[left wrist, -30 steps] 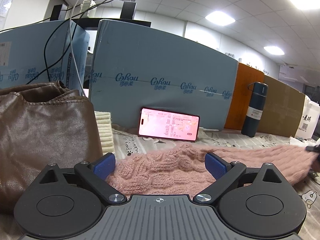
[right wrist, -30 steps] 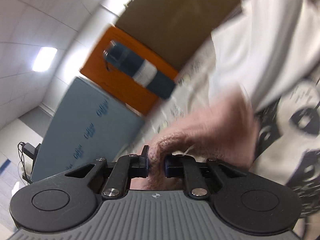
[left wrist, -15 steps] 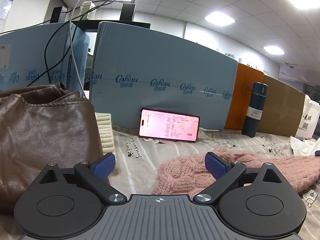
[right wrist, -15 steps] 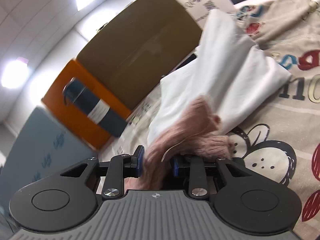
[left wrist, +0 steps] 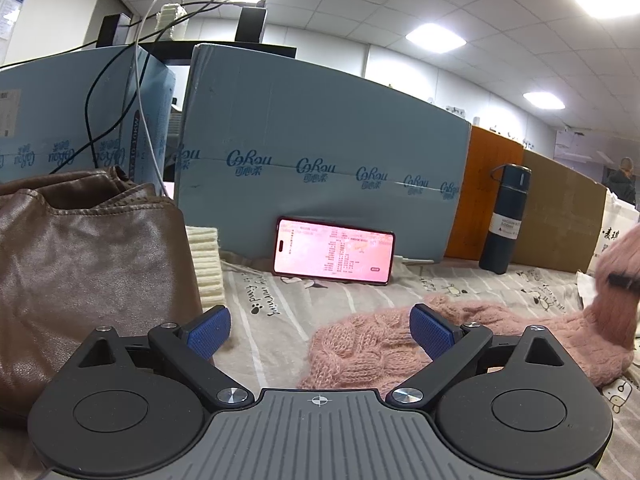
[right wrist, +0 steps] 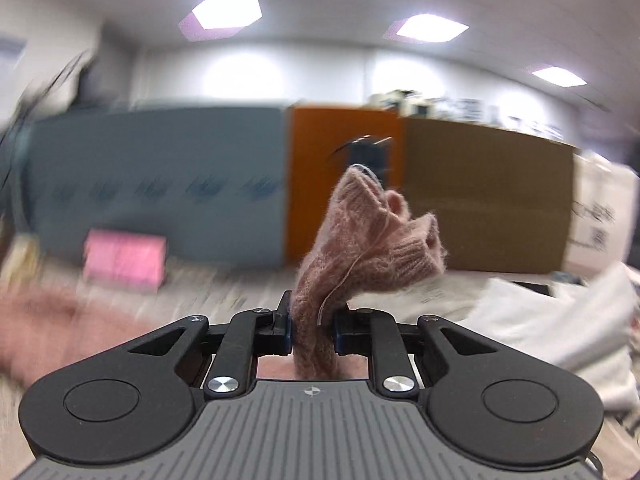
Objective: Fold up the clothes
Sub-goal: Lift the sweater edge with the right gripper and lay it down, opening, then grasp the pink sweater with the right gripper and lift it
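Pink knitted garment (left wrist: pixel 384 344) sprawls across the printed bedsheet (left wrist: pixel 280 312), one end pinched in the right gripper (right wrist: pixel 313 330); the left gripper (left wrist: pixel 320 330) gapes empty. Beyond, a phone (left wrist: pixel 333 256) leans against blue cartons (left wrist: pixel 320 152) under ceiling lights.

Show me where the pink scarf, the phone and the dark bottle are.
pink scarf (left wrist: pixel 360 344): left wrist view, knitted part on the table.
phone (left wrist: pixel 334 256): left wrist view, lit screen.
dark bottle (left wrist: pixel 506 220): left wrist view, body.

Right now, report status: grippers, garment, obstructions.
Left gripper open, empty, low over the bedsheet. Right gripper shut on pink knit scarf, one end lifted. Phone and flask stand behind, clear of scarf.
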### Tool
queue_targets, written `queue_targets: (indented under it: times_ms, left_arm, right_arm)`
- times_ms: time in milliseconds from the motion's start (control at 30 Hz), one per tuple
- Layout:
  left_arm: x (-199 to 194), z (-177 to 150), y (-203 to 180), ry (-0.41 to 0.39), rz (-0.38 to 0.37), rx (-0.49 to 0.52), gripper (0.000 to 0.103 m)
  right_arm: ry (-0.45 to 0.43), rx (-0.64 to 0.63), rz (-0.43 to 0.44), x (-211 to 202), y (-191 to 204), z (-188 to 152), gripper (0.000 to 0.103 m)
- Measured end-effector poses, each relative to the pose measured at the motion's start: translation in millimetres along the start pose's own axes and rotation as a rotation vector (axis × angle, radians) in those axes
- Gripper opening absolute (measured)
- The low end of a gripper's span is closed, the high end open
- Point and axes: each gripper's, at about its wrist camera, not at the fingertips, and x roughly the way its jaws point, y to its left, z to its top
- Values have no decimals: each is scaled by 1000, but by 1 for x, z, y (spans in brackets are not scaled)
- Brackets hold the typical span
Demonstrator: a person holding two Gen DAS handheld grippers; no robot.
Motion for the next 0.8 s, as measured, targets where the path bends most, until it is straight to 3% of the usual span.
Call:
queue_targets:
  times_ms: [267,367,567,667,800]
  left_arm:
    - [-1,0,-1,-2,-8,-1,98]
    - [-1,0,-1,-1,-9,-1,99]
    - [0,-1,-1,8,-11,0,99]
    - [0,-1,-1,10,-13,1,99]
    - [1,-2,-2,13,-13,2,99]
  right_arm:
    - [86,-287,69,9,50,-19,18]
    - [86,-288,110,12,57,-21,34]
    - [112,-125,261,12,58,-14,59]
    - [154,22,350,18,54,-8,63]
    - [248,181,396,35,47,-10,64]
